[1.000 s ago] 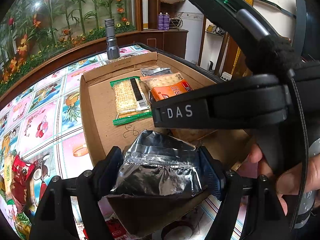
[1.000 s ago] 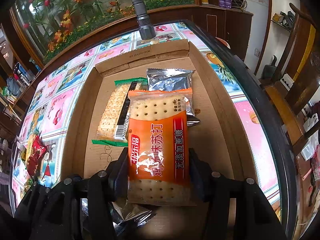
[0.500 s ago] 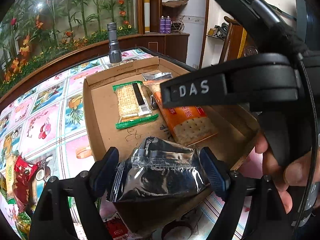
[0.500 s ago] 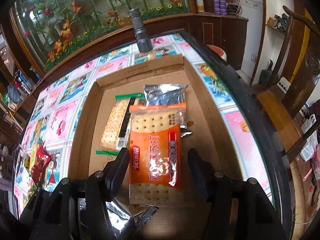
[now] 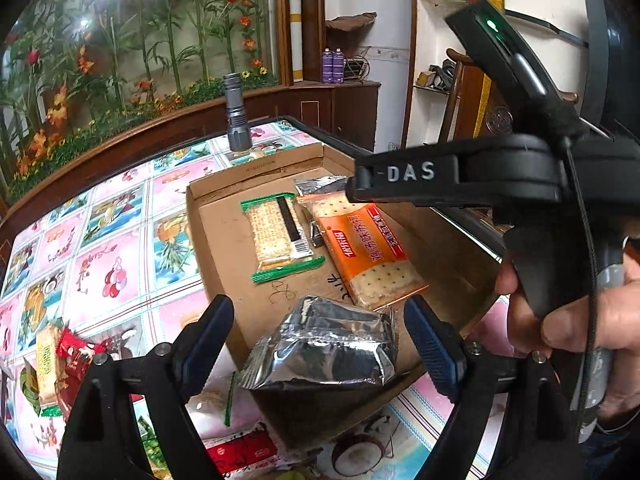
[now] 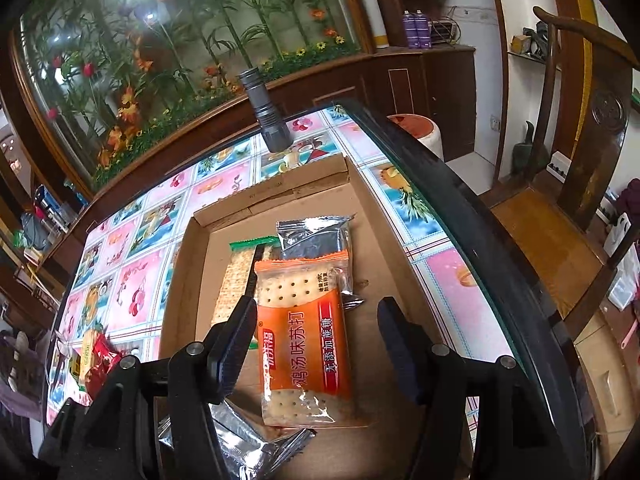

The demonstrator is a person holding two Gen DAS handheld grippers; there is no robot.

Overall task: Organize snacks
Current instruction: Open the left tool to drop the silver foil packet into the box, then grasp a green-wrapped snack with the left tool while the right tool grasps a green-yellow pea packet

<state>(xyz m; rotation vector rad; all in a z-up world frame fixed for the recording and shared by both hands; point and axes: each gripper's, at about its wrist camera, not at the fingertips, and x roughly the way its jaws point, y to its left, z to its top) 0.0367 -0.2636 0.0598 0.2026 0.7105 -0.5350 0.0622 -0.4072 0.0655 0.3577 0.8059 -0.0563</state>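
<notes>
Both of my grippers had just been opening and had come away from their packets since a second earlier: the left gripper (image 5: 318,336) stood apart with the silver foil packet (image 5: 324,350) lying loose between its blue pads, no longer pinched, on the near rim of the cardboard box (image 5: 224,240). On my right gripper (image 6: 316,344) the jaws stood apart too, the left finger (image 6: 234,344) at the edge of the orange cracker packet (image 6: 304,344) and the right one clear of it; that packet lay flat on the box floor, partly over a second silver packet (image 6: 312,236) toward the far end. Beside it, toward the box's left wall, lay the green-edged cracker packet (image 5: 278,232). More snacks, a red wrapper (image 5: 76,354) among them, sat on the worktop (image 5: 116,240) near its left edge, outside the box. A grey flashlight (image 5: 236,120) stood upright at the worktop's far edge, just behind the box. My right hand (image 5: 572,320) showed in the left view, gripping its handle.
</notes>
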